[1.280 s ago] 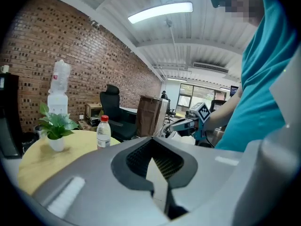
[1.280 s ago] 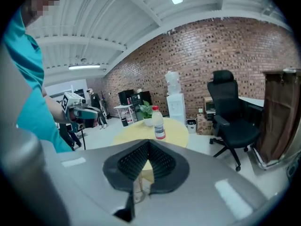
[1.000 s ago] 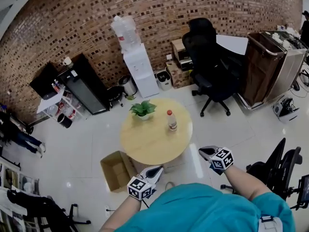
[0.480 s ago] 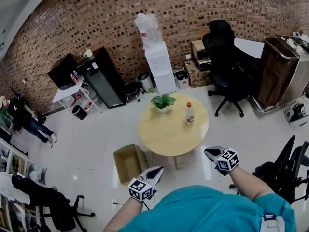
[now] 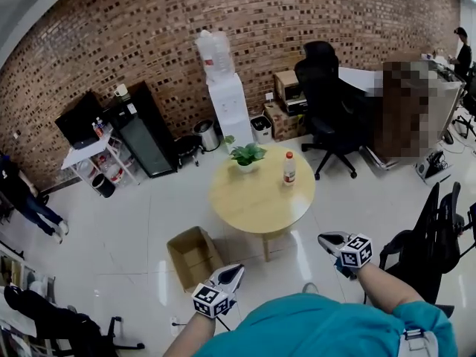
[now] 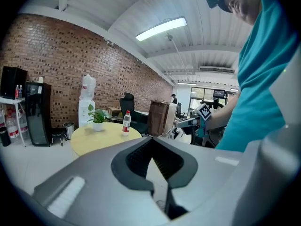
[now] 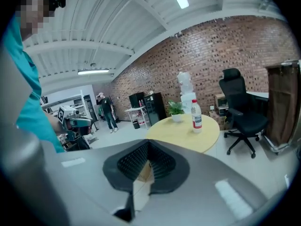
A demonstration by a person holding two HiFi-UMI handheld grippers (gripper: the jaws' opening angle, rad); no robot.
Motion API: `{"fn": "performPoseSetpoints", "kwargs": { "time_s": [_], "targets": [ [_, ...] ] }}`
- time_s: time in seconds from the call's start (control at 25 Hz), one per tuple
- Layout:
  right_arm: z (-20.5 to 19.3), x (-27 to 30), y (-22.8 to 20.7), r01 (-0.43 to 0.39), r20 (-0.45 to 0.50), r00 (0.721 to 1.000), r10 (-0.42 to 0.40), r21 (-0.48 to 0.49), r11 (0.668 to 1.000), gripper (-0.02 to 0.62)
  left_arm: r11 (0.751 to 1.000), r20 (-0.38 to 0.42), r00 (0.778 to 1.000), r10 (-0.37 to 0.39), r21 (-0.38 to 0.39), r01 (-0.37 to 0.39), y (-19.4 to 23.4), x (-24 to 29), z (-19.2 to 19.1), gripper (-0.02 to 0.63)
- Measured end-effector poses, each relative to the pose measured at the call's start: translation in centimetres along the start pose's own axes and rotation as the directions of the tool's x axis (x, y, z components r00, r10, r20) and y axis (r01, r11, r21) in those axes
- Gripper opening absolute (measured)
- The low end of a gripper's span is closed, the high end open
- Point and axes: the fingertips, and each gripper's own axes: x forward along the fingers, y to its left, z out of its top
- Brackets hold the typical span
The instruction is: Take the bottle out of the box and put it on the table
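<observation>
The clear bottle [image 5: 288,168] with a red cap and red label stands upright on the round wooden table [image 5: 256,203]. The open cardboard box [image 5: 195,256] sits on the floor left of the table. My left gripper [image 5: 232,272] and right gripper [image 5: 330,238] hang shut and empty close to my body, short of the table. The bottle [image 6: 126,122] shows far off in the left gripper view beyond the shut left gripper [image 6: 151,146]. The right gripper view has the bottle [image 7: 196,116] on the table [image 7: 186,134] past the shut right gripper [image 7: 148,147].
A potted plant [image 5: 247,155] stands at the table's far edge. Behind are a black office chair [image 5: 327,110], a water dispenser [image 5: 227,99] and a black fridge [image 5: 145,132]. Another black chair [image 5: 439,233] is at my right. A person [image 5: 18,199] stands far left.
The head view has swung, so table and box have shifted a little in the picture. Both grippers have stayed shut and empty near my body. The bottle has kept its place on the table.
</observation>
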Motion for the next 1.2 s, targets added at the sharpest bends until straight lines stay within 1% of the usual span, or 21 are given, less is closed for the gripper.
{"fn": "performPoseSetpoints", "kwargs": {
  "time_s": [0.12,0.24,0.36,0.48,0.64,0.76,0.84,0.92,1.04,1.2],
  "targets": [
    [-0.1,-1.2,2.0,-0.012,0.007,1.000,0.012,-0.010,1.000,0.002,1.000,0.015,1.000,0.008,-0.019,-0.008,-1.1,-1.2,-0.2,0.000],
    [0.8,-3.2,3.5,-0.036,0.033,0.999,0.036,-0.016,0.999,0.002,1.000,0.020,1.000,0.012,-0.009,-0.011,-3.4,-1.5,0.3,0.000],
    [1.3,-5.7,3.9,-0.073,0.060,0.995,0.075,-0.029,0.997,0.002,0.999,0.026,0.999,0.037,-0.004,-0.036,-5.7,-1.2,0.3,0.000],
    [1.5,-8.4,3.7,-0.108,0.063,0.992,0.113,-0.066,0.992,0.002,0.996,0.040,0.996,0.080,-0.031,-0.079,-8.2,0.0,0.4,0.000],
    [1.7,-13.0,3.0,-0.170,0.065,0.982,0.177,-0.103,0.980,0.002,0.988,0.058,0.990,0.131,-0.087,-0.125,-13.0,3.1,0.4,0.000],
    [1.4,-15.9,2.3,-0.207,0.070,0.974,0.214,-0.093,0.974,0.002,0.984,0.051,0.988,0.143,-0.113,-0.137,-16.3,5.3,0.8,0.000],
    [1.4,-17.2,2.2,-0.217,0.072,0.973,0.221,-0.066,0.974,0.002,0.986,0.041,0.990,0.138,-0.097,-0.133,-18.1,5.8,1.8,0.000],
    [1.3,-18.1,2.3,-0.213,0.075,0.974,0.215,-0.042,0.976,0.001,0.988,0.032,0.990,0.136,-0.073,-0.133,-19.2,5.8,2.8,0.000],
    [0.3,-18.8,1.8,-0.215,0.077,0.974,0.215,-0.016,0.977,0.000,0.988,0.029,0.989,0.145,-0.060,-0.143,-19.9,5.8,2.9,0.000],
    [-0.1,-18.8,3.0,-0.206,0.060,0.976,0.208,-0.039,0.978,0.000,0.988,0.051,0.988,0.144,-0.056,-0.141,-19.7,4.3,3.0,0.000]
  ]
}}
